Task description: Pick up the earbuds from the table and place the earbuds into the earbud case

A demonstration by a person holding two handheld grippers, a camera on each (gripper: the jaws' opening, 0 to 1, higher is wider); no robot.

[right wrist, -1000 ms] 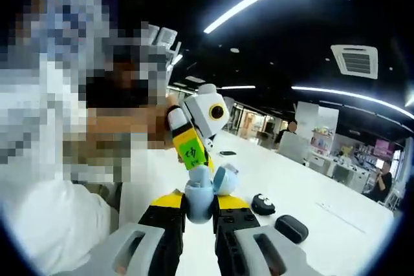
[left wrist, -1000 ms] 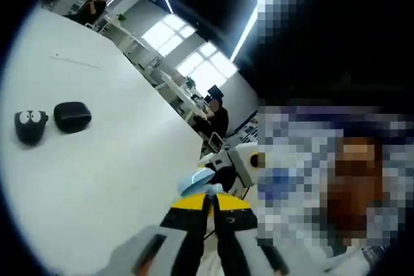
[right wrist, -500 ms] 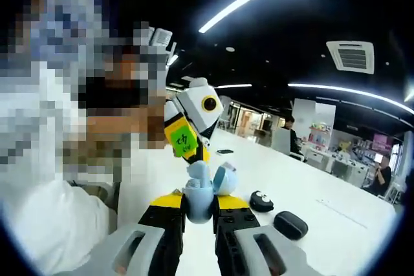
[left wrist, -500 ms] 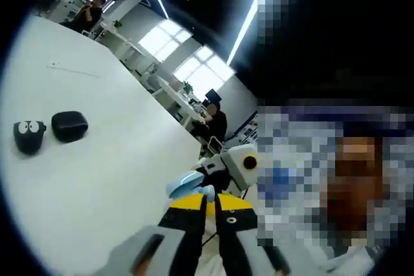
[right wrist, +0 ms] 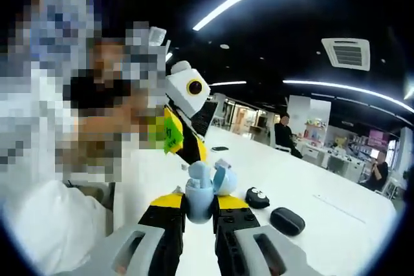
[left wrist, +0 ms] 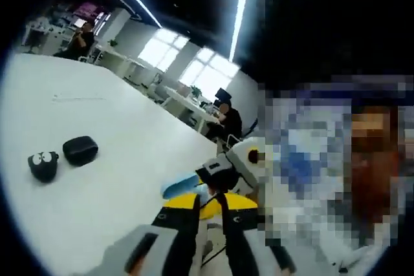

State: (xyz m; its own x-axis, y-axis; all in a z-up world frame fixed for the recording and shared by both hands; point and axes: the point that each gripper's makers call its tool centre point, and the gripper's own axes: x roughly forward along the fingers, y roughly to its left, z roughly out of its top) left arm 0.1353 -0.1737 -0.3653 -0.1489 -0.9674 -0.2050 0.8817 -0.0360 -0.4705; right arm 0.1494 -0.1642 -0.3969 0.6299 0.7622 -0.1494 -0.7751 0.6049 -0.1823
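My right gripper is shut on a light blue earbud case, held upright with its lid swung open to the right. A pale blue earbud sticks up out of the case. The left gripper, yellow and black, hangs up and left of the case, a little clear of it. In the left gripper view its jaws stand slightly apart, with nothing I can make out between them. Just beyond them are the blue case and the right gripper.
On the white table lie a small black case with cartoon eyes and a plain black case, also seen as the eyed case and the plain case. People sit at desks far behind.
The left gripper has drawn back up and away from the case mouth, and its jaws show a wider gap. The right gripper still holds the open case.
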